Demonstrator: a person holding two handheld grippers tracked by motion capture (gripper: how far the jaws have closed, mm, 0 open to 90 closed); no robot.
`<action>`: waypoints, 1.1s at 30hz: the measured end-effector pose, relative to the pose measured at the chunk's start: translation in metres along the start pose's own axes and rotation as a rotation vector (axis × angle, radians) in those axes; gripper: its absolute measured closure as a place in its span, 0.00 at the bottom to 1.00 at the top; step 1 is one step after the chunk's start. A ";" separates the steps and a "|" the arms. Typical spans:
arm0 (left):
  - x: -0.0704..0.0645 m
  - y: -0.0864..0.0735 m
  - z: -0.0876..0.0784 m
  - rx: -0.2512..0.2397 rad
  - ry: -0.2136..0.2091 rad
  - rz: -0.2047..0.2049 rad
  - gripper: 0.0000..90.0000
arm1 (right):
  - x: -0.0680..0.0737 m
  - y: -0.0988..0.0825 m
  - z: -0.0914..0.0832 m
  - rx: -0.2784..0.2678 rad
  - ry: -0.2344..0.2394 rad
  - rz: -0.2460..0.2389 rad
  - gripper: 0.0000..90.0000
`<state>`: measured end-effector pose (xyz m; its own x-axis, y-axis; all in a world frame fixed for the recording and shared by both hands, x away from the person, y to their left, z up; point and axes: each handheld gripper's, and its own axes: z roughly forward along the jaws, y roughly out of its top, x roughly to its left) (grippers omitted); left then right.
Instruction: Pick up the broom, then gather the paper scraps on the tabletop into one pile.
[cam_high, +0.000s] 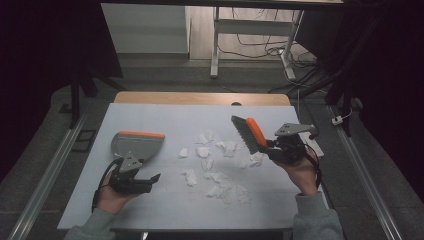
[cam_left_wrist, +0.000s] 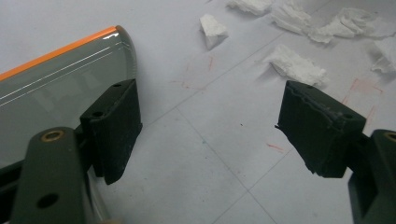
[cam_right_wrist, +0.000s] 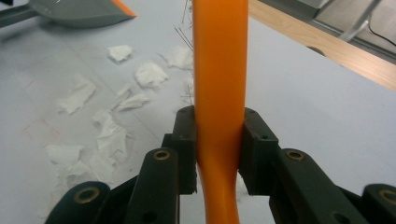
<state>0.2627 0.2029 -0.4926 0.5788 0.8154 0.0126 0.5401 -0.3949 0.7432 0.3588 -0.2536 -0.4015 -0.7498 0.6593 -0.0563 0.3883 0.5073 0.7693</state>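
Orange-handled brush (cam_high: 248, 133) is clamped in the right gripper (cam_high: 270, 148), bristles left of the jaws toward the paper scraps (cam_high: 215, 165); the left gripper (cam_high: 150, 179), jaws wide and empty, lies nearest the dustpan (cam_high: 138, 143).

Dustpan (cam_high: 138, 144) on the desk (cam_high: 165, 112) at your left, paper scraps (cam_high: 215, 165) scattered mid-desk between your hands, brush (cam_high: 248, 134) raised at your right in your right hand-held gripper (cam_high: 272, 148), your left hand-held gripper (cam_high: 150, 181) just before the dustpan.
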 end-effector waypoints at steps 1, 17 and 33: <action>0.000 0.000 0.001 0.006 -0.003 0.002 0.25 | -0.002 -0.001 -0.001 0.002 -0.013 0.007 0.79; 0.003 -0.004 0.006 0.012 -0.018 -0.009 0.24 | -0.030 -0.015 -0.009 0.180 -0.243 0.119 0.79; 0.005 -0.006 0.010 0.021 -0.027 -0.020 0.25 | -0.043 -0.032 0.028 0.339 -0.321 0.130 0.79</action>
<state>0.2683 0.2053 -0.5032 0.5839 0.8116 -0.0201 0.5640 -0.3877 0.7291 0.3938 -0.2828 -0.4413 -0.5013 0.8398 -0.2083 0.6604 0.5269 0.5350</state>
